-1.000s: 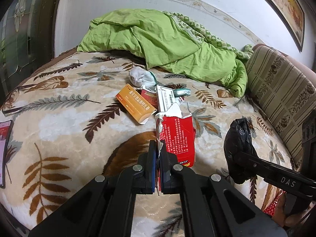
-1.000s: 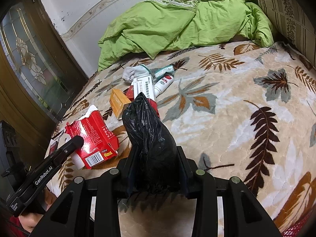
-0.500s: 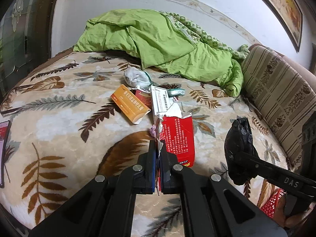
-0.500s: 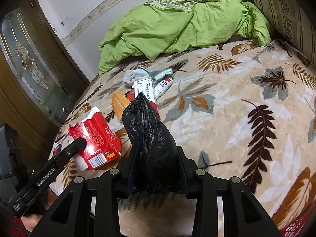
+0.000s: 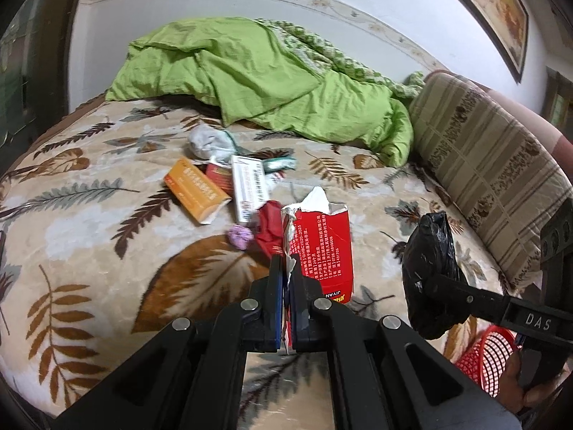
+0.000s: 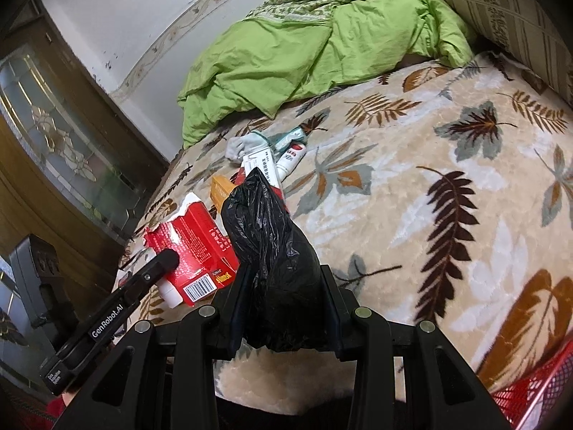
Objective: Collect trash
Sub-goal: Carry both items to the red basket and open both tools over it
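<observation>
My left gripper (image 5: 285,268) is shut on the torn edge of a red carton (image 5: 324,247) and holds it above the bed; the carton also shows in the right wrist view (image 6: 195,247). My right gripper (image 6: 283,279) is shut on a crumpled black plastic bag (image 6: 272,247), seen at the right of the left wrist view (image 5: 429,272). More trash lies on the leaf-patterned blanket (image 5: 89,222): an orange box (image 5: 197,190), a white box (image 5: 249,186), a pink scrap (image 5: 240,236), a grey-white wad (image 5: 207,141) and a tube (image 6: 292,156).
A red mesh basket (image 5: 483,358) sits low at the right, beside the bed; its rim shows in the right wrist view (image 6: 537,394). A green duvet (image 5: 258,71) is heaped at the far end. A striped cushion (image 5: 494,179) lines the right side.
Both grippers have pulled back and up from the bed with their loads. The trash pile looks farther away, the red basket has come into view, and a pink scrap shows where the carton lay.
</observation>
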The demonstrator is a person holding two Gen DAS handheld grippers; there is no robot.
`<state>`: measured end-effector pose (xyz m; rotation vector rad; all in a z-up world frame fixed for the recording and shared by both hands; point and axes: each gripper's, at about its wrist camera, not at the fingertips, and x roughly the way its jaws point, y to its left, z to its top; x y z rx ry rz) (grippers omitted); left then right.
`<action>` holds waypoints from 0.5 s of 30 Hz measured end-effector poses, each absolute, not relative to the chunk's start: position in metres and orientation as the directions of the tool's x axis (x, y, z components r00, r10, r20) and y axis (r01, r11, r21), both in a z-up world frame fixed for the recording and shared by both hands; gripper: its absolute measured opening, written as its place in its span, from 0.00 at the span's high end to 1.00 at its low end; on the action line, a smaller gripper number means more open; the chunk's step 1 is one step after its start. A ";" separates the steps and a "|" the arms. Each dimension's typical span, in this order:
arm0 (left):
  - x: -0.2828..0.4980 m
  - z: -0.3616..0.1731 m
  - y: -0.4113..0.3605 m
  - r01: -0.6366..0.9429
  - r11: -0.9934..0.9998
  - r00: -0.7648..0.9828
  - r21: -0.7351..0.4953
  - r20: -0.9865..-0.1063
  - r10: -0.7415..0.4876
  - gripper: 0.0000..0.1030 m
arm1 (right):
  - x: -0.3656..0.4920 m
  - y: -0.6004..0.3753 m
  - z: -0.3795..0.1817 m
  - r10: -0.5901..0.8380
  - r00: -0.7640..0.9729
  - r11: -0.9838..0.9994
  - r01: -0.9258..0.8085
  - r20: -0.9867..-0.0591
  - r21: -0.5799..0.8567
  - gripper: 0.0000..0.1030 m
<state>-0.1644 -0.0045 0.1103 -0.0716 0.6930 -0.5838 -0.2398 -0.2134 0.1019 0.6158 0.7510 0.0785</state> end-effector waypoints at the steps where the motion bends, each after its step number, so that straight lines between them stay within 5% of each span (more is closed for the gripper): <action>1: -0.166 0.111 -0.007 0.493 0.833 0.611 -0.251 -0.582 -0.537 0.98 | -0.243 -0.217 0.103 0.276 0.739 0.820 0.152 -0.614 0.552 0.62; 15: -0.211 0.128 -0.090 0.701 0.668 0.443 -0.249 -0.582 -0.682 0.98 | -0.355 -0.299 0.121 0.088 0.774 0.743 0.368 -0.627 0.559 0.62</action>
